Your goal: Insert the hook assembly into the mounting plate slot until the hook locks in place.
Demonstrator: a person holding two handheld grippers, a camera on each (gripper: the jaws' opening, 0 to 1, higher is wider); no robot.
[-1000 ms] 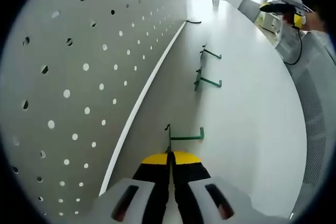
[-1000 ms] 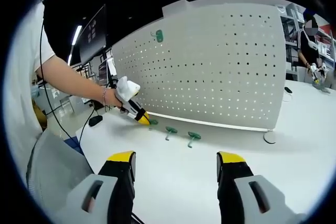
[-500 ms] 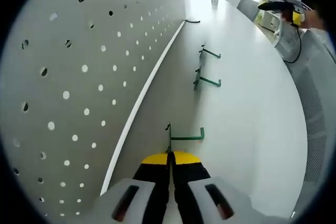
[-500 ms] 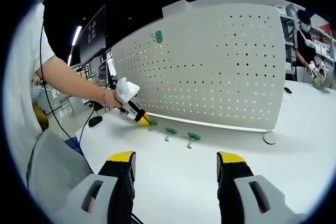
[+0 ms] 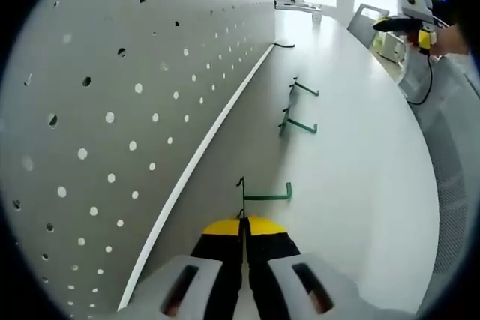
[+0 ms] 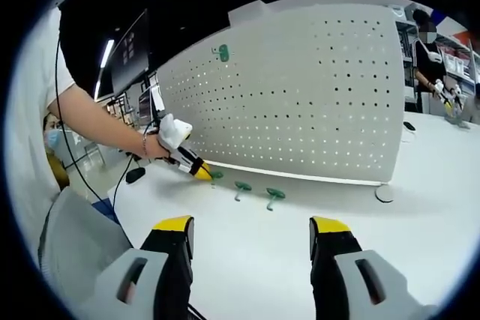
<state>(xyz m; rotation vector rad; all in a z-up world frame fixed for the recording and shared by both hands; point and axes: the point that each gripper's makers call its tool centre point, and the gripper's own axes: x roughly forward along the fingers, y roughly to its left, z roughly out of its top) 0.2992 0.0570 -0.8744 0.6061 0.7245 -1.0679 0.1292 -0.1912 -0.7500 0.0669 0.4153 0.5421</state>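
Pinching, seemingly, green hook (image 5: 264,195) with left gripper (image 5: 244,222) jaws closed, right gripper (image 6: 251,224) jaws wide, empty

White bench with green hooks at the foot of a pegboard

The smooth white bench (image 5: 352,185) carries a tall white perforated metal pegboard panel (image 5: 135,95), which stands upright along its edge on a pale base strip. Three green wire hooks lie on the bench surface beside the panel — the nearest green hook (image 5: 264,195) apart from the other two (image 5: 298,106), which lie close together. A round white disc (image 6: 385,194) rests on the bench near the panel's far corner.
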